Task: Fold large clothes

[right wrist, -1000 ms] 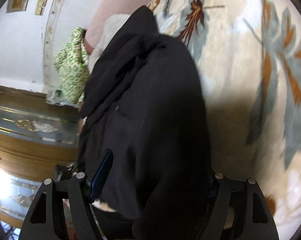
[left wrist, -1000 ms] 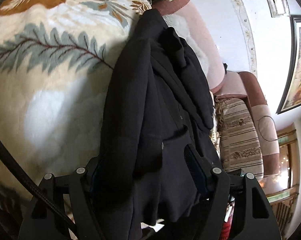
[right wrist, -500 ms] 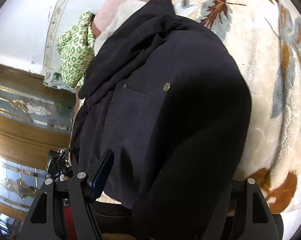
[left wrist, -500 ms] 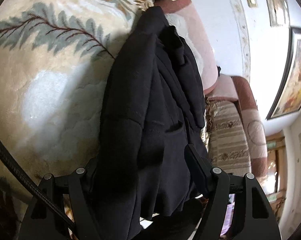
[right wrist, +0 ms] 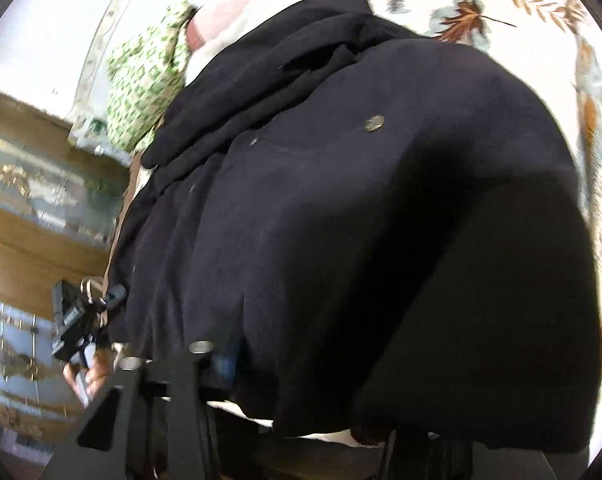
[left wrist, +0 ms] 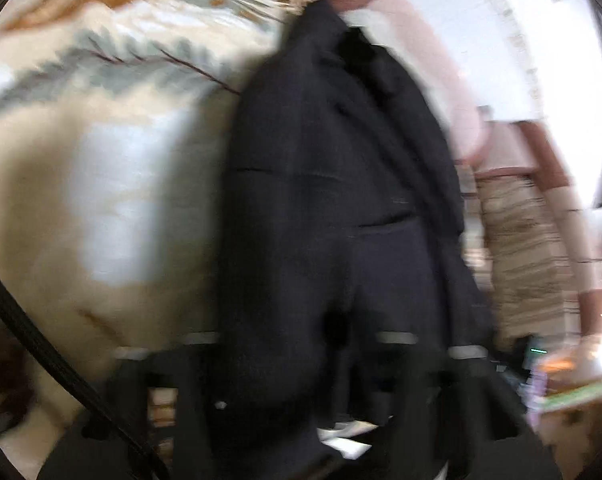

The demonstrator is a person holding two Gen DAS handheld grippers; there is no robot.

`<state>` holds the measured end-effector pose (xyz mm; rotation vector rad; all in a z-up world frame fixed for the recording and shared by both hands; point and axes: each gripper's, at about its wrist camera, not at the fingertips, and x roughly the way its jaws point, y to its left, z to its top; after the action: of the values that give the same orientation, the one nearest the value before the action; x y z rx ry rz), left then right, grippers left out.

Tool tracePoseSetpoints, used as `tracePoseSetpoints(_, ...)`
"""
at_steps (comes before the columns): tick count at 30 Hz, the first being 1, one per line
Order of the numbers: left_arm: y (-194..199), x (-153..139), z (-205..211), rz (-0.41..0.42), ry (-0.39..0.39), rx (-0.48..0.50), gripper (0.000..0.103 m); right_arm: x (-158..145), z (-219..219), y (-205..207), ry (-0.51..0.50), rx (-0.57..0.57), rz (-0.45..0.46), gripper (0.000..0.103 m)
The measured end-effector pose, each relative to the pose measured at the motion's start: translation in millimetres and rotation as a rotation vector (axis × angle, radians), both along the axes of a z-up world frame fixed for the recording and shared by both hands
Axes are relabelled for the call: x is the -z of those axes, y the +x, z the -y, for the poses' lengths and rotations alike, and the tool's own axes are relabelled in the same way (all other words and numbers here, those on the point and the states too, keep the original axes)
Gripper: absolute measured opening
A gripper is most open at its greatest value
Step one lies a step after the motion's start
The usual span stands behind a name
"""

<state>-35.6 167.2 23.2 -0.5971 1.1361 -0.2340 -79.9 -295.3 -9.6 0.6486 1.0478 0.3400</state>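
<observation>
left wrist, black coat (left wrist: 333, 208) between closing left tool (left wrist: 297, 344)

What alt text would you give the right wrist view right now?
A black garment fills most of the view, lying on a cream leaf-patterned blanket, its near hem between the closing jaws of the right hand-held gripper. A green-and-white patterned cloth sits at upper left.

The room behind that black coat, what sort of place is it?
Most likely a home living room or bedroom. The black coat lies on a plush leaf-patterned blanket, a striped upholstered armchair stands beside it, and there is wood panelling with ornate glass.
</observation>
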Motion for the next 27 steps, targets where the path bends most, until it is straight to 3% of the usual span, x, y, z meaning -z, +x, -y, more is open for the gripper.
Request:
tracePoseSetpoints(1,-1,-6,-1,-0.001,0.011,-0.009,0.015,-2,3,-3,0.008,0.024,0.006,0.022)
tracePoseSetpoints(2,-4,-12,-3,0.012,0.003,-0.023,0.014,-6,7,-8,0.035,0.044,0.028,0.019)
tracePoseSetpoints(4,-13,-36,-7,0.086,0.003,-0.049,0.013,-25,10,-19,0.072,0.062,0.097,0.016)
tracePoseSetpoints(7,-19,-53,-6,0.134,0.004,-0.048,0.013,-52,7,-28,0.054,0.060,0.174,0.015)
tracePoseSetpoints(10,-16,-45,-2,0.105,0.042,-0.049,0.013,-51,-3,-22,0.005,0.033,0.167,0.015)
tracePoseSetpoints(13,-20,-37,9,0.086,0.139,-0.052,0.013,-40,-6,-24,-0.044,0.023,0.141,0.015)
tracePoseSetpoints(16,-20,-43,2,0.099,0.147,-0.050,0.013,-40,4,-29,-0.055,0.026,0.140,0.015)
tracePoseSetpoints(21,-6,-87,14,0.193,0.192,-0.050,0.013,-69,6,-14,-0.034,0.016,0.183,0.015)
tracePoseSetpoints(27,55,-147,26,0.288,0.225,-0.060,0.014,-136,-4,32,-0.087,-0.001,0.299,0.015)
